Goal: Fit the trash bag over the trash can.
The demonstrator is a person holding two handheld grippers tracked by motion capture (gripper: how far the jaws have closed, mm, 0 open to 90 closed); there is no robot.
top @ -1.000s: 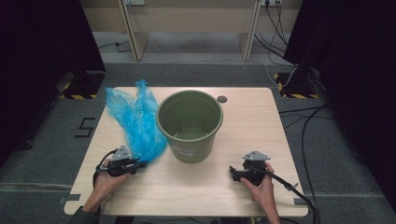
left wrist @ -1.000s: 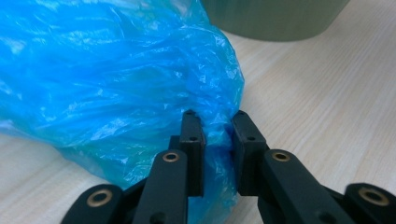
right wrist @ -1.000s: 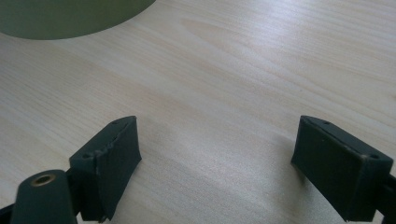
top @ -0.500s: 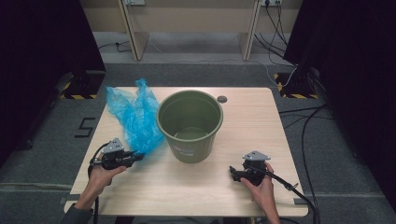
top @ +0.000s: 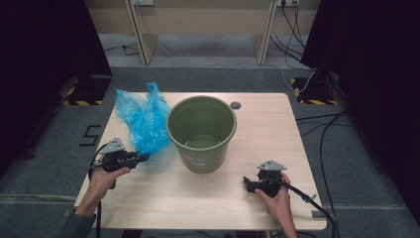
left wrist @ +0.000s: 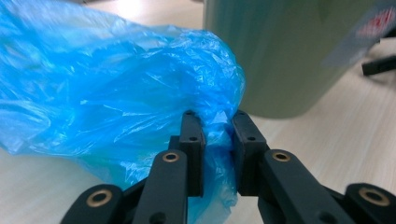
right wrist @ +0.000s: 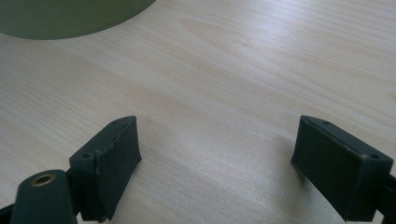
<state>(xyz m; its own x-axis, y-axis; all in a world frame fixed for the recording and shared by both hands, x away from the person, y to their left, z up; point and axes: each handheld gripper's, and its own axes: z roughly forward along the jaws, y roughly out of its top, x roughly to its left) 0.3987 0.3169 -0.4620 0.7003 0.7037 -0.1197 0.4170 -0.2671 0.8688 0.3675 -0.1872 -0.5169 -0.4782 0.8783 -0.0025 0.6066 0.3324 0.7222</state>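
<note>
A crumpled blue plastic bag (top: 143,119) lies on the wooden table (top: 277,129), just left of a green bucket (top: 200,134). My left gripper (top: 143,157) is shut on the bag's near edge; in the left gripper view the blue bag (left wrist: 116,102) is bunched between the two black pads and the gripper (left wrist: 217,140) is lifted off the table. The bucket (left wrist: 280,51) stands upright close behind, to the right. My right gripper (top: 247,183) rests low at the table's front right, open (right wrist: 217,154), with bare wood between its jaws.
A small round grey grommet (top: 235,105) sits in the tabletop behind the bucket. Cables (top: 322,134) run over the grey floor to the right. Table legs and dark curtains stand at the back. The bucket's base (right wrist: 70,18) shows ahead of the right gripper.
My left gripper has risen and drawn a little left and forward with the bag's edge in it, pulling the bag's near part up. The right hand has stayed put.
</note>
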